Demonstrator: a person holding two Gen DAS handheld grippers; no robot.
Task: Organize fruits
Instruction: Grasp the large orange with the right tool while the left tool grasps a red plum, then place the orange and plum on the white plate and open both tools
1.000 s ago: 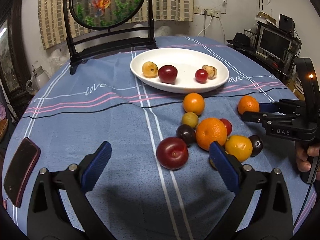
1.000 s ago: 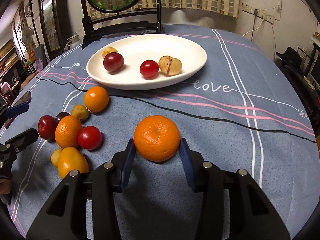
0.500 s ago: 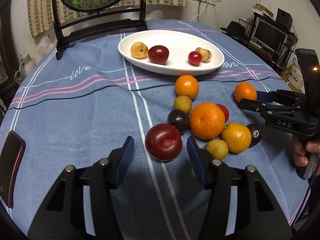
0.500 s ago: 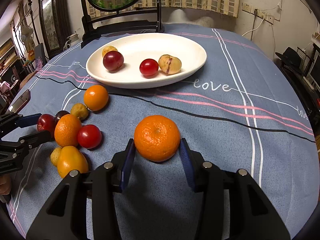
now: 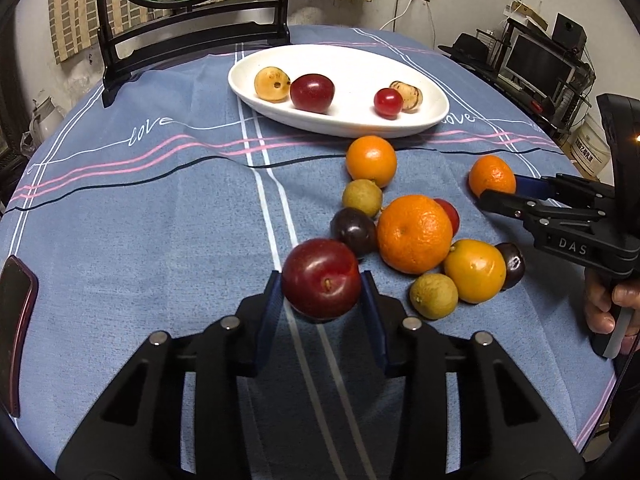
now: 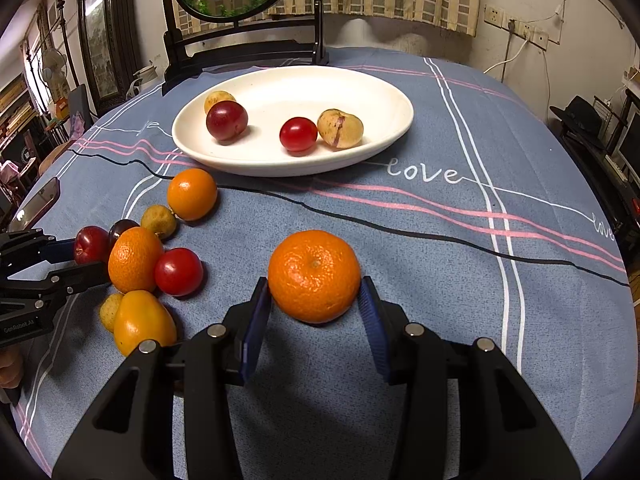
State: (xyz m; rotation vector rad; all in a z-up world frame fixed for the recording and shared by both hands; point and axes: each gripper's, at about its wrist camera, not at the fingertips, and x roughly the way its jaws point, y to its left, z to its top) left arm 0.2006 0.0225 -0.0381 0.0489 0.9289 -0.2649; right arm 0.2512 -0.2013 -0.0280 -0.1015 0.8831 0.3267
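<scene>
A white oval plate (image 5: 424, 120) (image 6: 384, 92) holds several fruits at the far middle of the blue tablecloth. My left gripper (image 5: 322, 300) is shut on a dark red plum (image 5: 321, 277), which rests on the cloth; it also shows in the right wrist view (image 6: 90, 245). My right gripper (image 6: 314, 304) is shut on an orange mandarin (image 6: 314, 275), also on the cloth; it shows in the left wrist view (image 5: 492, 176). A cluster of loose fruits lies between them, led by a big orange (image 5: 414, 233) (image 6: 134, 259).
A dark phone (image 5: 14, 340) (image 6: 36, 204) lies at the left table edge. A black stand with a round fish picture (image 5: 192, 36) (image 6: 240, 44) stands behind the plate. Shelves and a monitor (image 5: 536, 60) are beyond the right edge.
My left gripper moved forward around the red plum and closed on it from wide open. My right gripper has stayed shut on the mandarin without moving.
</scene>
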